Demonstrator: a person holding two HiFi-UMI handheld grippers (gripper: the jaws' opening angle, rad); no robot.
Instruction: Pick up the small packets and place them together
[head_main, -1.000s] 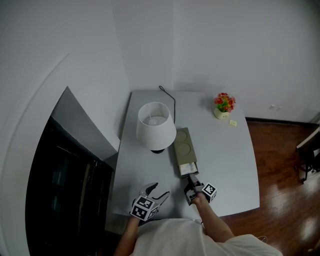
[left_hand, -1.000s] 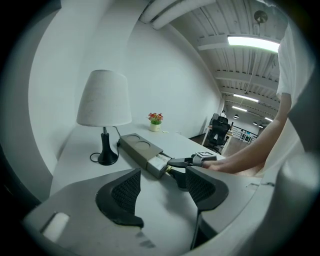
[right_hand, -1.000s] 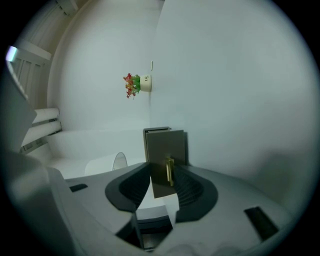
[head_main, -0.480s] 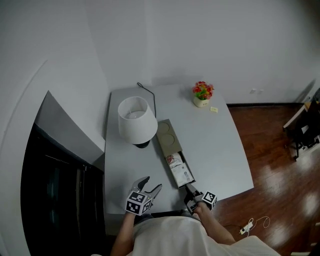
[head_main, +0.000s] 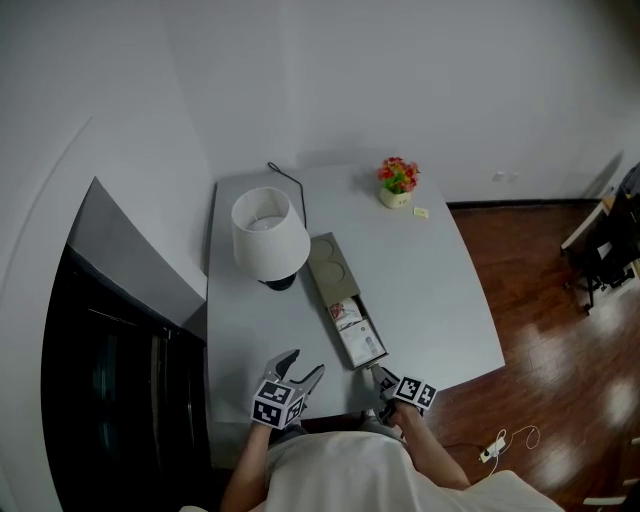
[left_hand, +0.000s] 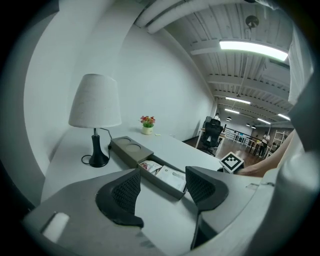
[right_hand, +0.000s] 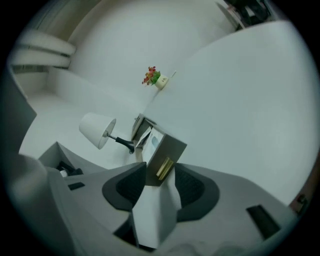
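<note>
1. Grey bench (head_main: 440, 290): brown drawer box (head_main: 330, 270) lies open, right of the lamp (head_main: 268, 235).
2. Right gripper (right_hand: 160, 187) at the drawer's near end; jaws have just been opening, brass pull (right_hand: 165, 169) between them.
3. Left gripper (left_hand: 162, 187) near-left, narrow gap, empty.
4. Small packets (head_main: 352, 322) lie inside the drawer.

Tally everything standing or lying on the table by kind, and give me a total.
Lamp: 1
Drawer box: 1
Packets in its open drawer: 2
Flower pot: 1
Yellowish scrap: 1
Total: 6
</note>
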